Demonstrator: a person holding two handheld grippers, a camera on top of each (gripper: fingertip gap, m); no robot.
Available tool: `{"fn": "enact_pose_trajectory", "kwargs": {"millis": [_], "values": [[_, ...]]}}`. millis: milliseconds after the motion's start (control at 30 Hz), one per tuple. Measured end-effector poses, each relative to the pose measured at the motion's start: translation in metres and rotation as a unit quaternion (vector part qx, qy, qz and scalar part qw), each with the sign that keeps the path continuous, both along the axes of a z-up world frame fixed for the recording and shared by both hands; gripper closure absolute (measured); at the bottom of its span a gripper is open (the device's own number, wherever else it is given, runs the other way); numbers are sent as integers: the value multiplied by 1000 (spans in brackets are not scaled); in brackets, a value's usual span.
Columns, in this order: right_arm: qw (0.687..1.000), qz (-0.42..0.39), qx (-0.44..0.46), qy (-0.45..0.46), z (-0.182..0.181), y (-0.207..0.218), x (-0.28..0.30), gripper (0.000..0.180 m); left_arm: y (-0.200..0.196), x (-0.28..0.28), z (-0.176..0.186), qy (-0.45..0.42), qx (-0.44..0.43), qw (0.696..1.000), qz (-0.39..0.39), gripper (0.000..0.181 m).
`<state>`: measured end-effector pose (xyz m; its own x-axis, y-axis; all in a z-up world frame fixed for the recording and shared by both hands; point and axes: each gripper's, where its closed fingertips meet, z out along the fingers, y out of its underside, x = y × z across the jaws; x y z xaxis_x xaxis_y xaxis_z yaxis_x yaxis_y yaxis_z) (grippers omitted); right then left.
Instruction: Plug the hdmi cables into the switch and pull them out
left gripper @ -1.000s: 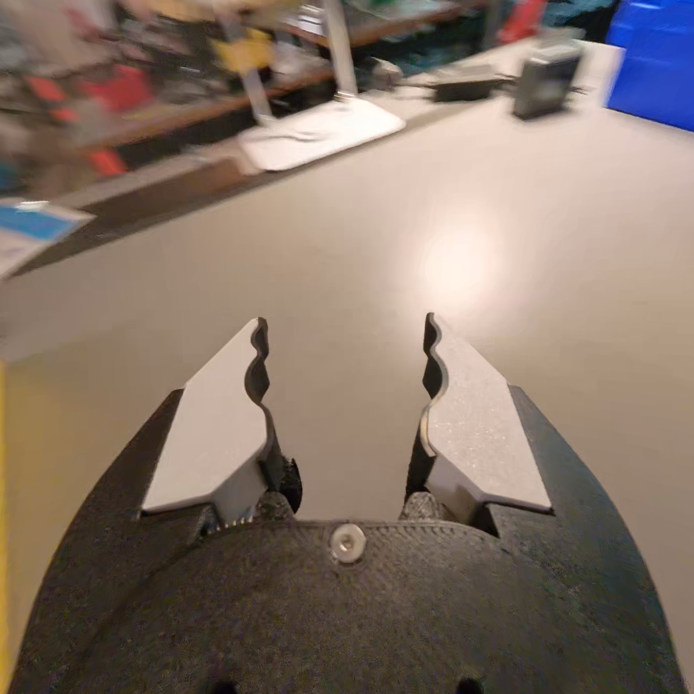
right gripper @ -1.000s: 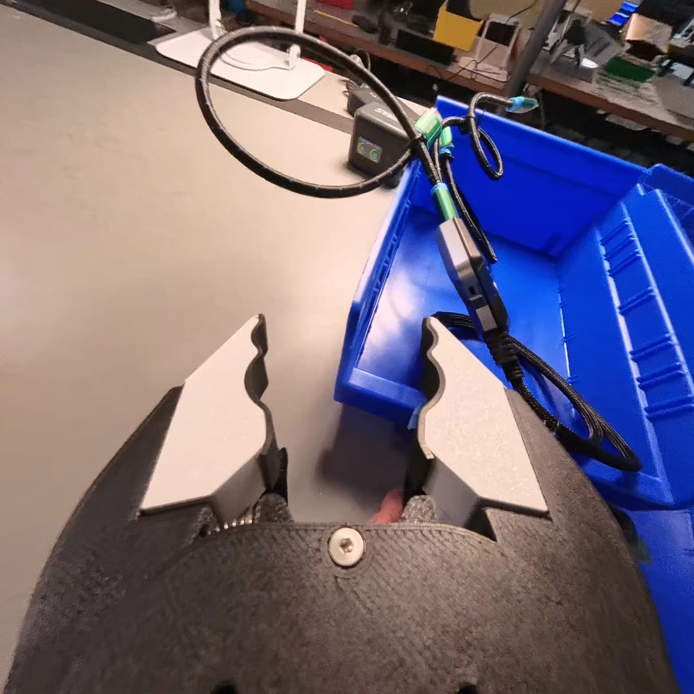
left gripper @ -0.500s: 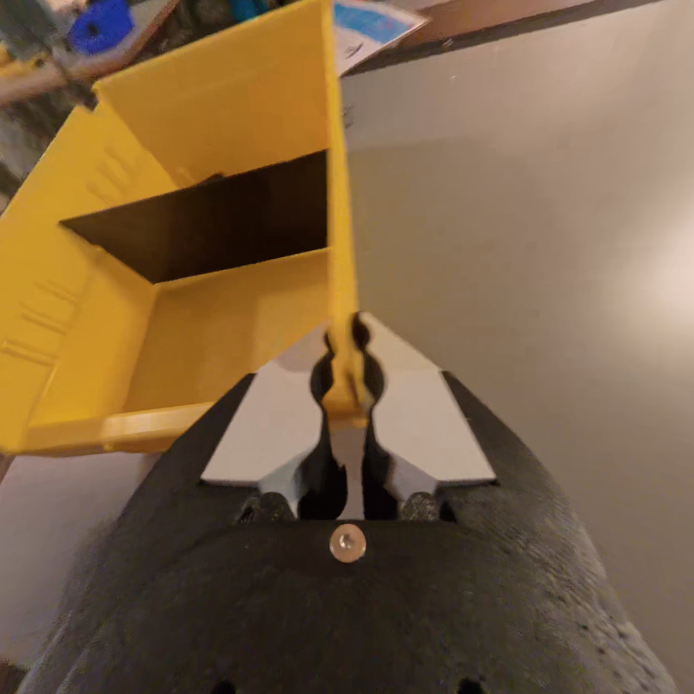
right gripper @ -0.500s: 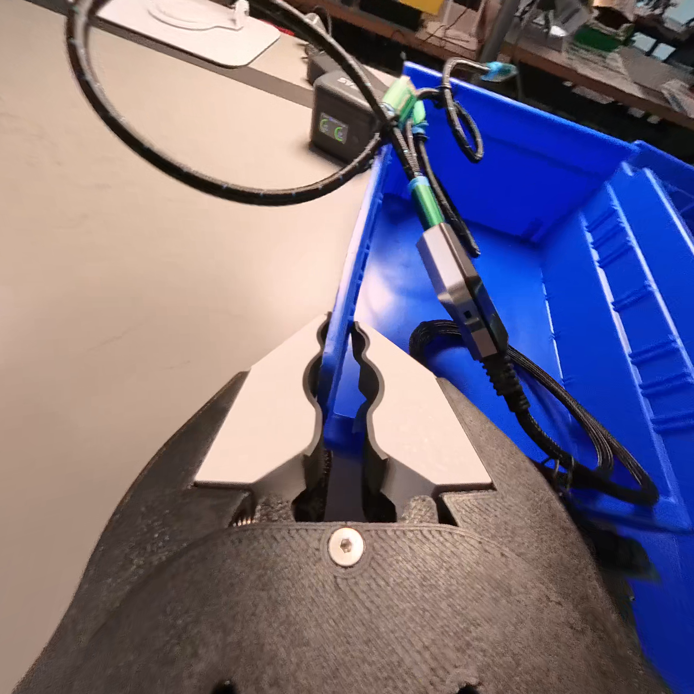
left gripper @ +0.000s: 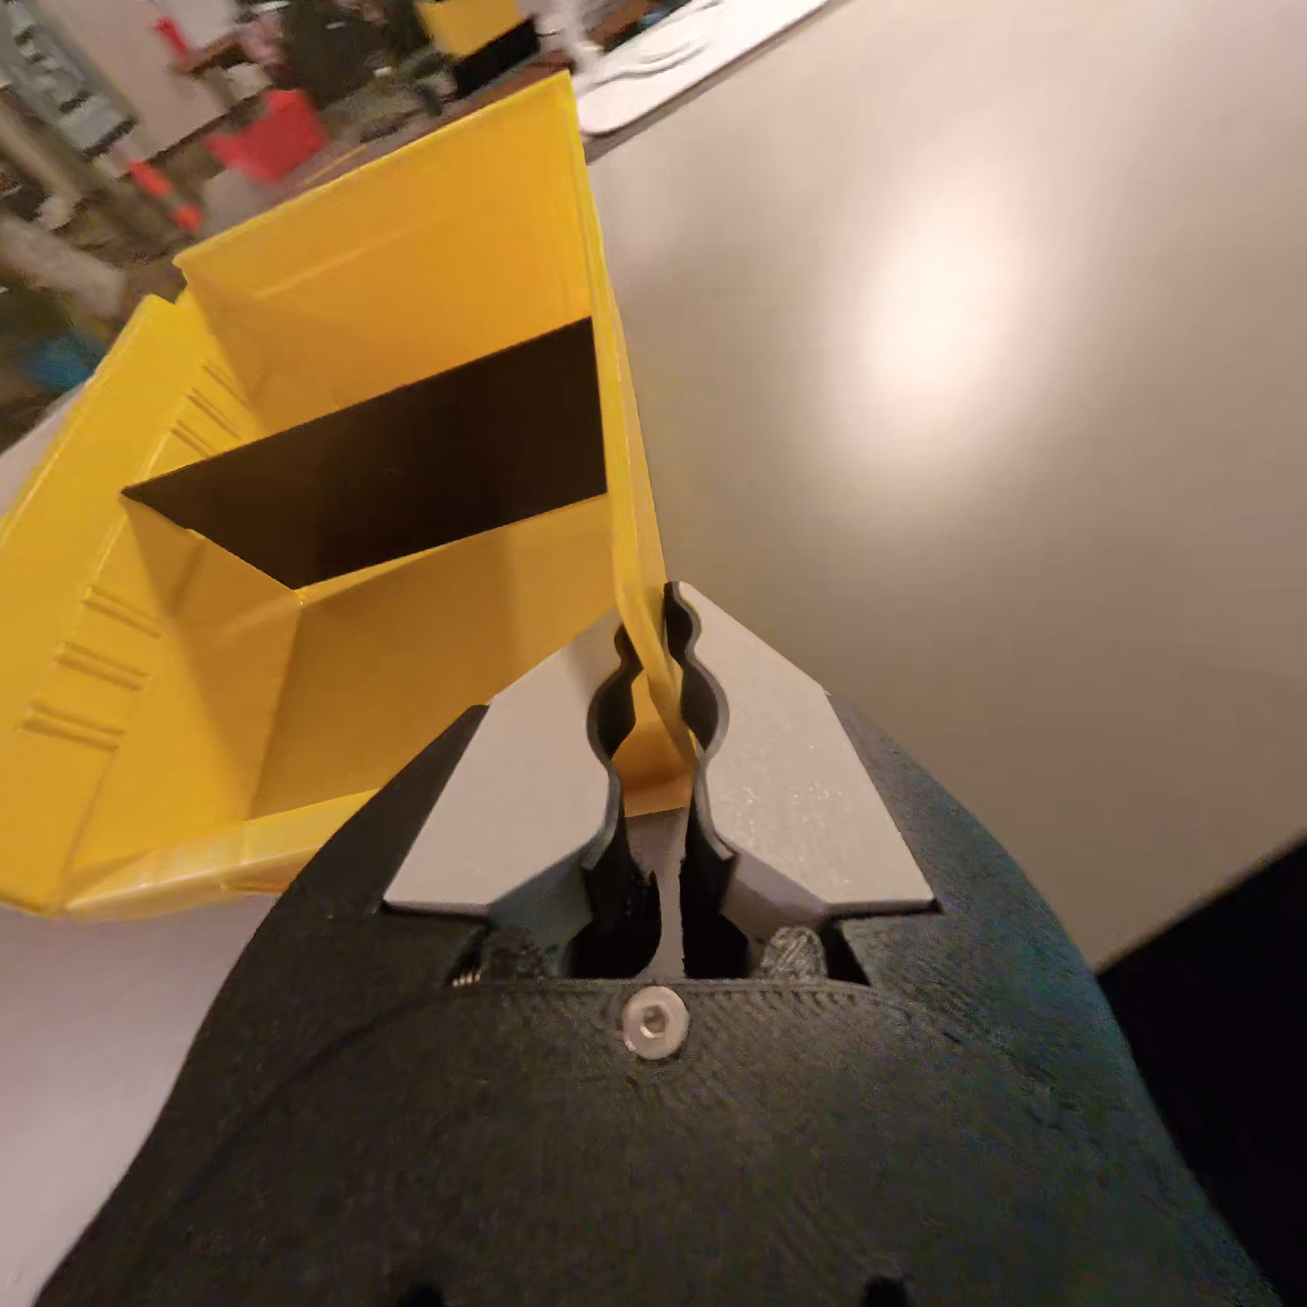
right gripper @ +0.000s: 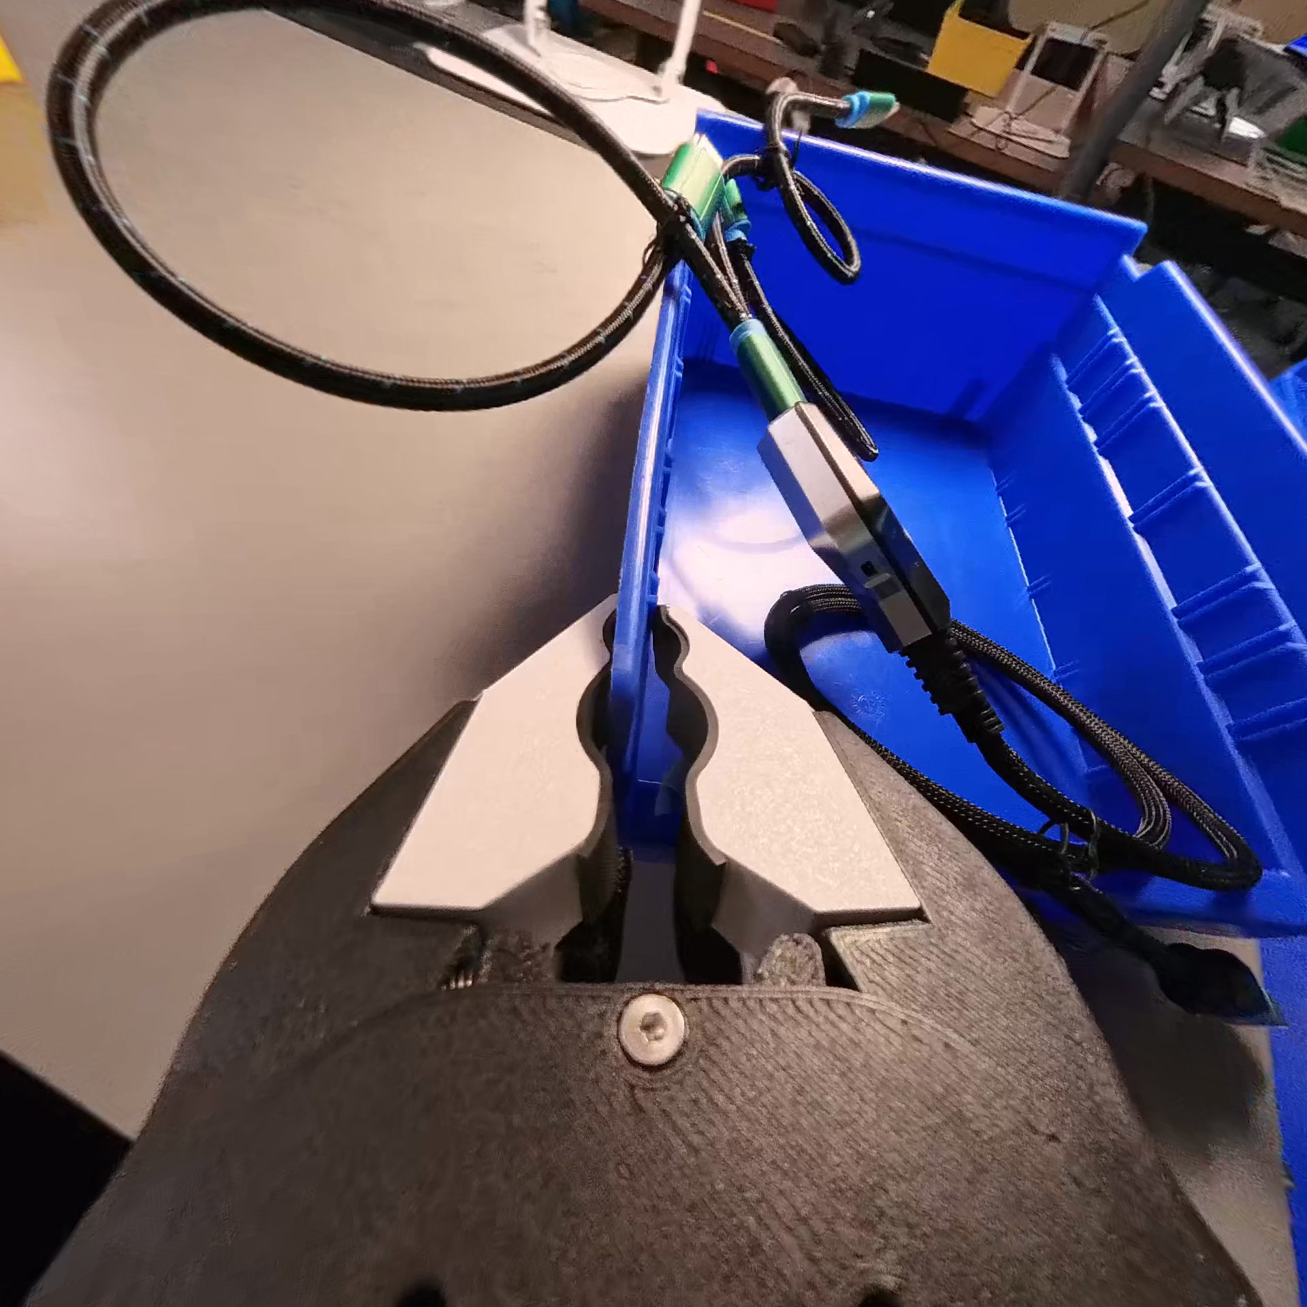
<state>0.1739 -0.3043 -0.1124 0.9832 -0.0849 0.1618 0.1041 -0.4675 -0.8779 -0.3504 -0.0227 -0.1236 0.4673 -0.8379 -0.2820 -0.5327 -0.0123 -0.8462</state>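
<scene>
In the right wrist view, a grey HDMI switch (right gripper: 849, 523) lies tilted in a blue bin (right gripper: 990, 339). A green-ended braided cable (right gripper: 767, 371) is plugged into its far end, and a black braided cable (right gripper: 1025, 771) leaves its near end. A large black cable loop (right gripper: 339, 368) hangs out over the table. My right gripper (right gripper: 636, 622) is shut on the blue bin's left wall. In the left wrist view, my left gripper (left gripper: 651, 622) is shut on the right wall of an empty yellow bin (left gripper: 297, 679) with a black divider (left gripper: 396, 474).
Both bins stand on a grey table (left gripper: 990, 424). The table's near edge (left gripper: 1167, 912) shows at the right of the left wrist view. A white stand base (right gripper: 601, 92) sits at the table's far side. Cluttered workbenches (right gripper: 990, 64) lie beyond. The gap from one gripper's tips to the other's is roughly 60 cm.
Both grippers were open a second ago. The left one swung to the yellow bin and shut on its wall. The right one shut on the blue bin's wall, and both bins have shifted since.
</scene>
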Motion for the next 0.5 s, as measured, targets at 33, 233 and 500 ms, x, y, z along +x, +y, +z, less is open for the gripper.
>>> {"fn": "enact_pose_trajectory", "kwargs": {"millis": [33,233,500], "values": [[1000,9,0,0,0,1,-4,174,-10,5,-1,3,-1,999,-33,175],[997,82,0,6,0,12,-28,174,-77,17,-1,-12,-48,969,-243,176],[974,226,-3,21,0,48,-58,174,-155,-12,1,-19,-160,879,-450,176]]}}
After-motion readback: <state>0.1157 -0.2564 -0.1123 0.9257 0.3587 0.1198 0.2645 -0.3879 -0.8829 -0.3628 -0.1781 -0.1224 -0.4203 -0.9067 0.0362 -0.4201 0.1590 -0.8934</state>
